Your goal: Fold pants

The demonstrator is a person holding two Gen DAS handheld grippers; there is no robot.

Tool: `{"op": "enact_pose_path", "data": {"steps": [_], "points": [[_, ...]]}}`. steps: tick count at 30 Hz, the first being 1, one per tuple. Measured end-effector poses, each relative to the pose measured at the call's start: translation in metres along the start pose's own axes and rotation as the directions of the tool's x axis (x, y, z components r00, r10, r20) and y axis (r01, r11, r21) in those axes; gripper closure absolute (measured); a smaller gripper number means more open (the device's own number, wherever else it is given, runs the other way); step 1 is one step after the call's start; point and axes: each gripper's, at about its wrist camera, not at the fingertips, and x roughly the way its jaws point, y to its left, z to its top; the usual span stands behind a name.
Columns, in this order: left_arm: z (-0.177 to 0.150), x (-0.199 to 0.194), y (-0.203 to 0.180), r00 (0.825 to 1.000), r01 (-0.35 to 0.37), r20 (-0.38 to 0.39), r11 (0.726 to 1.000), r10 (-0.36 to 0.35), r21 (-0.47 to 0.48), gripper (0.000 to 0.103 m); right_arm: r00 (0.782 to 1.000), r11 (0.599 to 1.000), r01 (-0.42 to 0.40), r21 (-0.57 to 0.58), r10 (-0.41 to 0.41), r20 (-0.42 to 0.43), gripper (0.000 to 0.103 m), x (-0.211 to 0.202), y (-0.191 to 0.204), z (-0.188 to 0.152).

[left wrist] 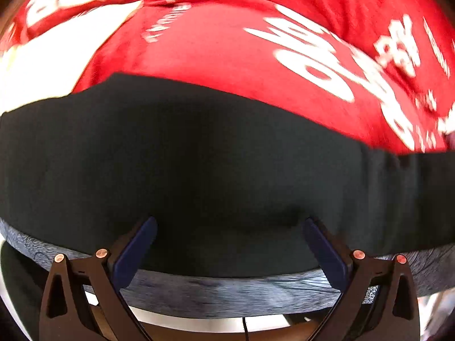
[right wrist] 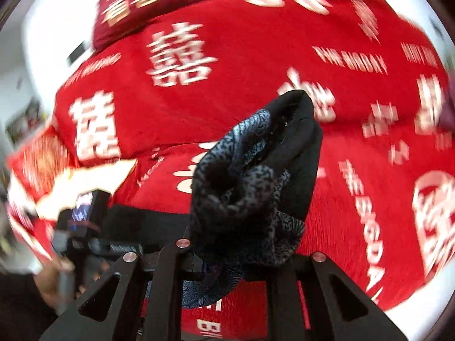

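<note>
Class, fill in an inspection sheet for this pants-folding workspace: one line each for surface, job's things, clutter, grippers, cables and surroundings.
Surface: red blanket with white lettering.
Job's things: dark pants spread flat in the left wrist view, patterned blue-grey lining along the near edge; a bunched part is lifted.
Clutter: dark red folded cloth at the far side.
Grippers: left gripper open over the pants; right gripper shut on the bunched fabric.
Cables: thin dark cable below the pants' edge.
Surroundings: white, blurred; nothing more can be told.

Looks like a home bedroom: I'm over a bed w/ red plush blanket w/ white characters (right wrist: 256,65), dark red pillow (right wrist: 148,2) at far end.
</note>
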Motion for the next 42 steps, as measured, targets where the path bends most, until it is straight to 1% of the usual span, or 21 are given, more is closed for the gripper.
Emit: {"op": "enact_pose_path", "data": {"steps": [2, 3, 6, 9, 13, 17, 19, 21, 24, 25, 27, 28, 29, 30, 32, 34, 35, 36, 38, 40, 42], "points": [[0.006, -0.006, 0.029, 1.0, 0.014, 0.011, 0.998, -0.014, -0.057, 0.0, 1.0, 0.989, 0.031, -0.145, -0.03, 0.006, 0.086, 0.009, 0.038, 0.005], [0.009, -0.007, 0.044, 1.0, 0.015, 0.017, 0.997, -0.013, -0.08, 0.0, 0.999, 0.97, 0.036, -0.241, -0.036, 0.003, 0.086, 0.017, 0.066, 0.005], [0.012, -0.023, 0.09, 0.998, 0.024, 0.061, 0.988, -0.015, -0.155, 0.0, 1.0, 0.914, 0.0, -0.407, -0.007, -0.016, 0.086, 0.043, 0.127, -0.002], [0.016, -0.044, 0.134, 0.994, 0.018, 0.112, 0.982, 0.003, -0.19, 0.0, 0.999, 0.855, -0.045, -0.517, 0.028, -0.04, 0.086, 0.069, 0.179, -0.012], [0.02, -0.068, 0.177, 0.983, -0.042, 0.169, 0.983, 0.073, -0.181, 0.0, 0.992, 0.762, -0.113, -0.638, 0.056, -0.109, 0.086, 0.117, 0.247, -0.037], [0.022, -0.08, 0.214, 0.977, -0.041, 0.194, 0.975, 0.084, -0.218, 0.0, 0.984, 0.685, -0.148, -0.714, 0.033, -0.173, 0.086, 0.162, 0.292, -0.066], [0.023, -0.077, 0.224, 0.98, -0.032, 0.182, 0.974, 0.075, -0.225, 0.0, 0.98, 0.625, -0.171, -0.762, 0.025, -0.199, 0.086, 0.178, 0.311, -0.089], [0.023, -0.072, 0.223, 0.983, -0.027, 0.174, 0.975, 0.067, -0.22, 0.0, 0.976, 0.558, -0.184, -0.809, 0.004, -0.22, 0.086, 0.188, 0.322, -0.113], [0.021, -0.064, 0.209, 0.984, -0.013, 0.169, 0.981, 0.047, -0.195, 0.0, 0.974, 0.513, -0.177, -0.84, -0.033, -0.225, 0.084, 0.198, 0.322, -0.134], [0.021, -0.062, 0.202, 0.984, -0.008, 0.171, 0.982, 0.041, -0.189, 0.0, 0.974, 0.516, -0.177, -0.838, -0.03, -0.224, 0.081, 0.198, 0.32, -0.135], [0.021, -0.065, 0.192, 0.983, 0.007, 0.18, 0.986, 0.024, -0.169, 0.0, 0.968, 0.528, -0.194, -0.827, -0.032, -0.248, 0.066, 0.195, 0.317, -0.132], [0.023, -0.066, 0.189, 0.983, 0.011, 0.184, 0.986, 0.02, -0.165, 0.0, 0.964, 0.542, -0.208, -0.814, -0.027, -0.265, 0.044, 0.192, 0.315, -0.127], [0.024, -0.069, 0.186, 0.981, 0.013, 0.192, 0.986, 0.019, -0.164, 0.0, 0.961, 0.565, -0.225, -0.794, -0.007, -0.277, 0.028, 0.186, 0.312, -0.121], [0.024, -0.073, 0.183, 0.979, 0.015, 0.202, 0.986, 0.019, -0.163, 0.0, 0.96, 0.597, -0.239, -0.766, 0.027, -0.278, 0.025, 0.175, 0.306, -0.113], [0.021, -0.079, 0.178, 0.978, 0.013, 0.208, 0.988, 0.02, -0.156, 0.0, 0.957, 0.699, -0.271, -0.662, 0.123, -0.262, 0.023, 0.142, 0.284, -0.09], [0.013, -0.083, 0.163, 0.979, 0.026, 0.203, 0.993, -0.002, -0.117, 0.0, 0.944, 0.781, -0.318, -0.538, 0.205, -0.26, 0.019, 0.119, 0.256, -0.071], [0.009, -0.083, 0.154, 0.98, 0.035, 0.198, 0.996, -0.018, -0.086, 0.0, 0.927, 0.818, -0.361, -0.447, 0.265, -0.264, 0.017, 0.109, 0.235, -0.064], [0.003, -0.081, 0.14, 0.981, 0.045, 0.189, 0.998, -0.035, -0.045, 0.0, 0.91, 0.842, -0.398, -0.363, 0.313, -0.272, 0.017, 0.106, 0.217, -0.06], [-0.009, -0.07, 0.108, 0.985, 0.071, 0.156, 0.996, -0.077, 0.047, 0.0, 0.889, 0.876, -0.417, -0.244, 0.337, -0.311, 0.016, 0.118, 0.189, -0.061], [-0.019, -0.054, 0.083, 0.99, 0.081, 0.108, 0.992, -0.092, 0.097, 0.0, 0.869, 0.921, -0.375, -0.108, 0.309, -0.387, 0.016, 0.149, 0.152, -0.077], [-0.028, -0.031, 0.063, 0.995, 0.083, 0.045, 0.985, -0.091, 0.149, 0.0, 0.837, 0.946, -0.321, 0.048, 0.307, -0.453, 0.016, 0.179, 0.12, -0.096]]}}
